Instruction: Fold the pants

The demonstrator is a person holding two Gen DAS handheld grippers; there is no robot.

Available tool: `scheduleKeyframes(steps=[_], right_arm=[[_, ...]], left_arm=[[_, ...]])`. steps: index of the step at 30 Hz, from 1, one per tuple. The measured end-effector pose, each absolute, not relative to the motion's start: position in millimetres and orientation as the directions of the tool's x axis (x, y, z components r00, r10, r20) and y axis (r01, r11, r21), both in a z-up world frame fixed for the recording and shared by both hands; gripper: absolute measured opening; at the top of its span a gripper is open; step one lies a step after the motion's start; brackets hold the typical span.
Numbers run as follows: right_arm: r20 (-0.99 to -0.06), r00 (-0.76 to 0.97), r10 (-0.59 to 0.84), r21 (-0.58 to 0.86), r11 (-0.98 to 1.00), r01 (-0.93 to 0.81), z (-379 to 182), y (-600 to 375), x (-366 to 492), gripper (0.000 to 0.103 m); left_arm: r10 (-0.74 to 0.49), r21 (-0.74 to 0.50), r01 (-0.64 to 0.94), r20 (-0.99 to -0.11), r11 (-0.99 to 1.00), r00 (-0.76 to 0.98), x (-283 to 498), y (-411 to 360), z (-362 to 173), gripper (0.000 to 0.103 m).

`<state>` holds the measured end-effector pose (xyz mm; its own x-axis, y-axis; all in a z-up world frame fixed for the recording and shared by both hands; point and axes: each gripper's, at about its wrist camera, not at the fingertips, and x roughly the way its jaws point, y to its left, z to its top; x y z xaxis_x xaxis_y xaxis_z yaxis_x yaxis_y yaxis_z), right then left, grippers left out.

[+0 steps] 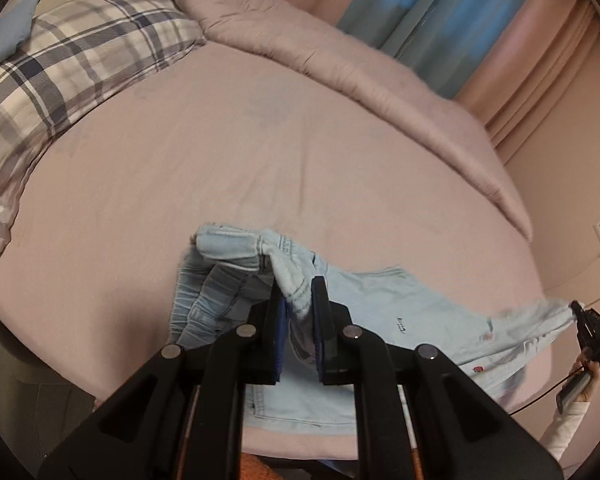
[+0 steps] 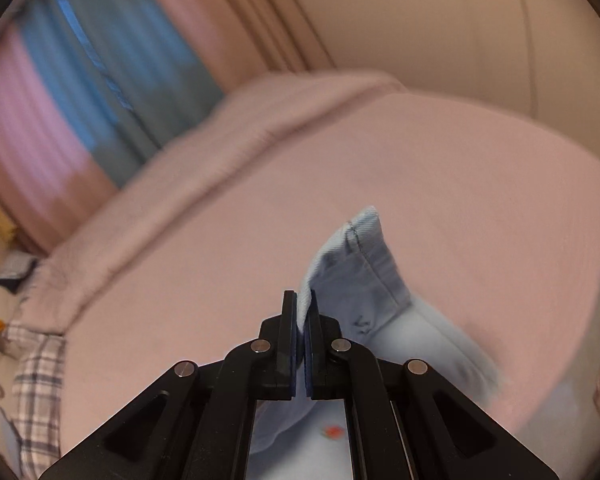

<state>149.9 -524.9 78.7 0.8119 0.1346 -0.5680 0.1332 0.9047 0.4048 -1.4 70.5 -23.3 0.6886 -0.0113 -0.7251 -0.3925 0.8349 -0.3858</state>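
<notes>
My left claw (image 1: 299, 294) is clamped on a bunched fold of the light-blue denim pants (image 1: 400, 320), near what looks like the elastic waistband, the cloth pinched between my two blue pads (image 1: 281, 312). My right claw (image 2: 303, 304) is closed tight on a hemmed leg end (image 2: 356, 256), which stands up just ahead of its tips. From the left claw the pants spread out to the right, lifted partly off the pink bedsheet (image 1: 220, 184), their far corner stretched to where the right claw grips it at the view's right edge. Past the pants, ahead of both claws, lies a rolled pink duvet (image 1: 340, 60), and ahead to the left a plaid pillow (image 1: 80, 60), with blue and pink curtains (image 1: 440, 8) behind. I judge the main risk is my left grip: it holds a thick wad, not a clean edge, so layers may slip out unevenly and the fold would come out crooked. Pulling the two claws too far apart could tug the hem free on the right. A small dark mark of embroidered lettering (image 1: 400, 322) sits on the denim to the right of my left claw, too small to read; a little red motif (image 1: 478, 368) lies nearer the edge of the bed.
</notes>
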Motion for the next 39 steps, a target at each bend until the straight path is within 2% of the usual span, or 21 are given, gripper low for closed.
scheduleKeyframes(steps=[2, 4, 6, 8, 10, 13, 18, 24, 28, 33, 39], right_arm=[[-0.508, 0.854, 0.115, 0.396, 0.911, 0.112, 92, -528, 136, 0.002], [-0.509, 0.858, 0.072, 0.395, 0.905, 0.159, 87, -543, 120, 0.002], [-0.558, 0.828, 0.058, 0.42, 0.88, 0.222, 59, -564, 103, 0.002], [-0.649, 0.76, 0.023, 0.404, 0.857, 0.319, 20, -580, 100, 0.002], [-0.755, 0.656, -0.005, 0.352, 0.84, 0.412, -26, -593, 97, 0.002], [-0.809, 0.587, 0.008, 0.344, 0.817, 0.463, -61, -604, 92, 0.002], [-0.809, 0.588, 0.008, 0.352, 0.807, 0.474, -58, -614, 87, 0.002], [-0.805, 0.594, -0.014, 0.343, 0.805, 0.485, -51, -616, 87, 0.002], [-0.789, 0.612, -0.048, 0.324, 0.814, 0.482, -42, -611, 76, 0.002], [-0.829, 0.558, -0.033, 0.311, 0.803, 0.509, -65, -615, 85, 0.002], [-0.857, 0.497, -0.137, 0.181, 0.823, 0.539, -58, -599, 91, 0.002]], left_arm=[[-0.008, -0.373, -0.401, -0.741, 0.837, 0.672, -5, 70, -30, 0.012], [-0.016, -0.362, -0.401, -0.759, 0.841, 0.651, -12, 69, -43, 0.013], [-0.054, -0.376, -0.427, -0.799, 0.822, 0.599, -15, 76, -66, 0.014], [-0.077, -0.37, -0.452, -0.835, 0.812, 0.545, -14, 79, -85, 0.014], [-0.059, -0.31, -0.488, -0.884, 0.816, 0.464, -11, 77, -109, 0.015], [-0.044, -0.277, -0.498, -0.902, 0.822, 0.43, -8, 74, -124, 0.016], [-0.022, -0.246, -0.5, -0.911, 0.83, 0.412, -3, 71, -123, 0.017], [-0.028, -0.263, -0.515, -0.908, 0.816, 0.419, -1, 72, -120, 0.014], [-0.025, -0.275, -0.524, -0.9, 0.806, 0.435, -5, 75, -115, 0.016], [-0.05, -0.3, -0.539, -0.902, 0.787, 0.428, -6, 84, -130, 0.017], [-0.092, -0.359, -0.548, -0.886, 0.756, 0.454, -18, 87, -118, 0.018]])
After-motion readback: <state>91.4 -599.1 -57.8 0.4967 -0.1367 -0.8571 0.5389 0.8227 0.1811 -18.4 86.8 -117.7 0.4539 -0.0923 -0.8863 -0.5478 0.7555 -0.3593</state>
